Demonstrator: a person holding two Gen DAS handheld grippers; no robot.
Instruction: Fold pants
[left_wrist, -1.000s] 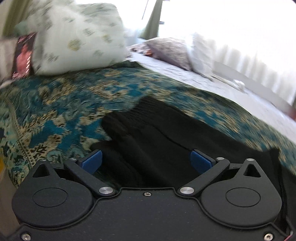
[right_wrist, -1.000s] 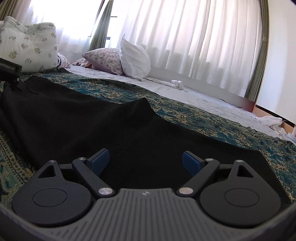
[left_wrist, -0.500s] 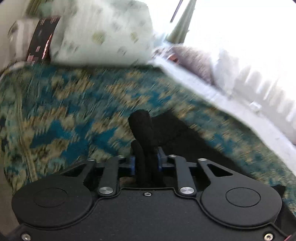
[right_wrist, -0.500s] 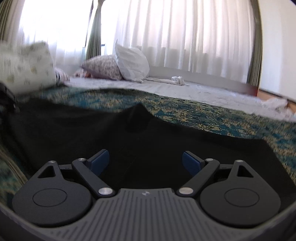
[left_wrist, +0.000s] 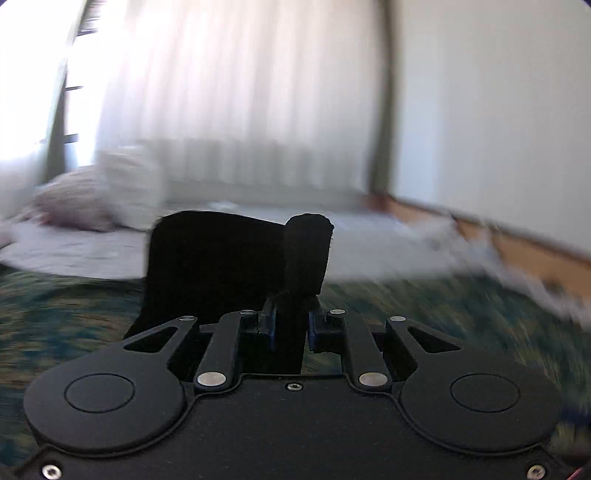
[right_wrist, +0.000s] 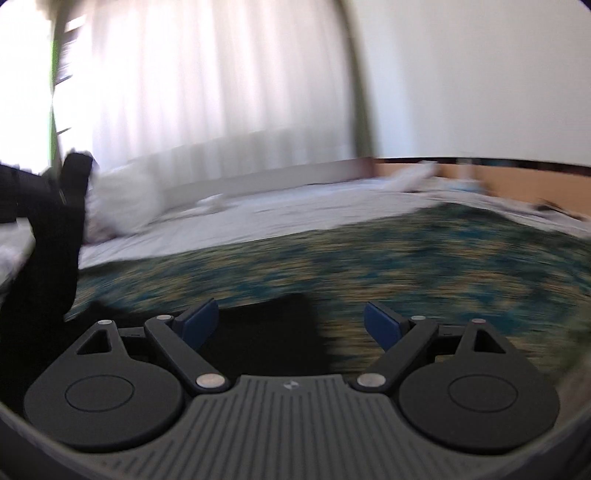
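- Our left claw (left_wrist: 291, 328) pinches the black pants (left_wrist: 207, 266), lifted above the bed (left_wrist: 443, 306) (blurred).
- Our right claw (right_wrist: 290, 325) gapes wide above the bed, gripping nothing.

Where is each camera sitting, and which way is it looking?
Left wrist: sits on the left gripper, looking along its fingers over the bed at the curtains; the gripper is shut on the black pants.
Right wrist: sits on the right gripper, facing the patterned bedspread and curtains; its jaws are open and empty.
Shared: both show bed, curtains, wall and the lifted pants.
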